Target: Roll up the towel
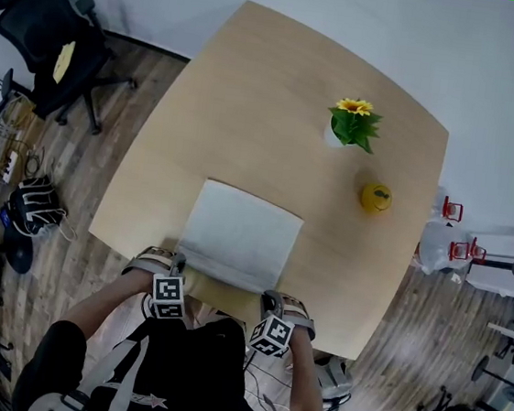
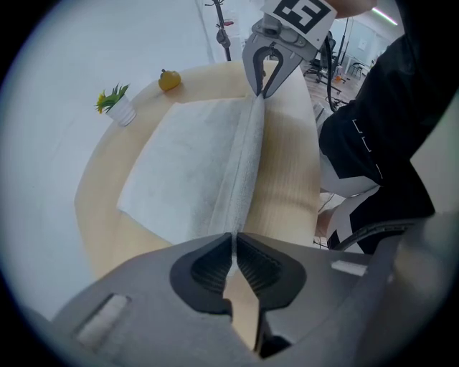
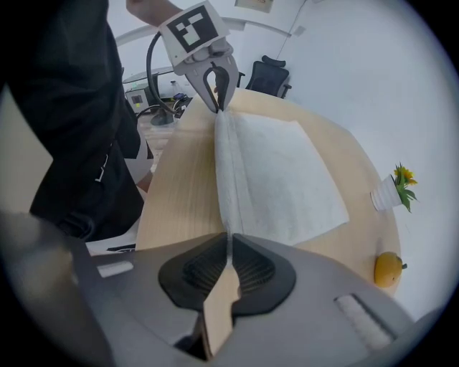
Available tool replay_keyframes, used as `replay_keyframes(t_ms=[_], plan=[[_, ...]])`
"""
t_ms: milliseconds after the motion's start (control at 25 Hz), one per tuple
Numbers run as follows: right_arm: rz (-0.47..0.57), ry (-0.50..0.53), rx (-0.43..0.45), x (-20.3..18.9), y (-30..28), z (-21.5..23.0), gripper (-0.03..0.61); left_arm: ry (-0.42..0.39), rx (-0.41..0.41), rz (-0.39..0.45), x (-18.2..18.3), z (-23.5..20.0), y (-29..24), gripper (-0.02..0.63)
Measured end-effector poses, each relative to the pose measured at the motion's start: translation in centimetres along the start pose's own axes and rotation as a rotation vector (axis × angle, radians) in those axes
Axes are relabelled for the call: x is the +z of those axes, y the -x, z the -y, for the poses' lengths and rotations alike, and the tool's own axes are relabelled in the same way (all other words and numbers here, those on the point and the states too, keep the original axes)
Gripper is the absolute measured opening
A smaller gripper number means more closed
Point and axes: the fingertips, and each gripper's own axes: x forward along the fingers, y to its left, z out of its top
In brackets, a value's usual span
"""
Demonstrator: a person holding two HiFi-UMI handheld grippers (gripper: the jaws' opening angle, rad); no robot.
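A white towel (image 1: 240, 235) lies flat on the light wooden table (image 1: 280, 83), close to its near edge. The towel's near edge is pinched up into a raised ridge that runs between both grippers. My left gripper (image 1: 178, 263) is shut on the near left corner, and in the left gripper view the towel (image 2: 186, 165) runs straight into its closed pads (image 2: 234, 236). At the near right corner my right gripper (image 1: 276, 298) is shut on the towel (image 3: 280, 172), whose ridge ends in those pads (image 3: 229, 236). Each gripper view shows the other gripper (image 2: 262, 86) (image 3: 217, 104) at the ridge's far end.
A small potted sunflower (image 1: 352, 123) and a yellow fruit (image 1: 376, 197) stand on the table's far right part. A black office chair (image 1: 50, 38) is on the floor at the far left. The person's body is right against the table's near edge.
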Motion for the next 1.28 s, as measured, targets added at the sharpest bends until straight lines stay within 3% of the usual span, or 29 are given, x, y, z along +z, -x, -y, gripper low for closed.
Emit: replay_keyframes(t_ms=[680,1280], plan=[[0.016,-0.124,0.069,0.3,0.8,2.4,0.029,0.013,-0.017,-0.027,0.9,-2.9,0.6,0.032],[0.019,-0.122,0.046,0.4,-0.7,6.6,0.029,0.031,-0.005,-0.049,1.4,-6.4,-1.0,0.034]])
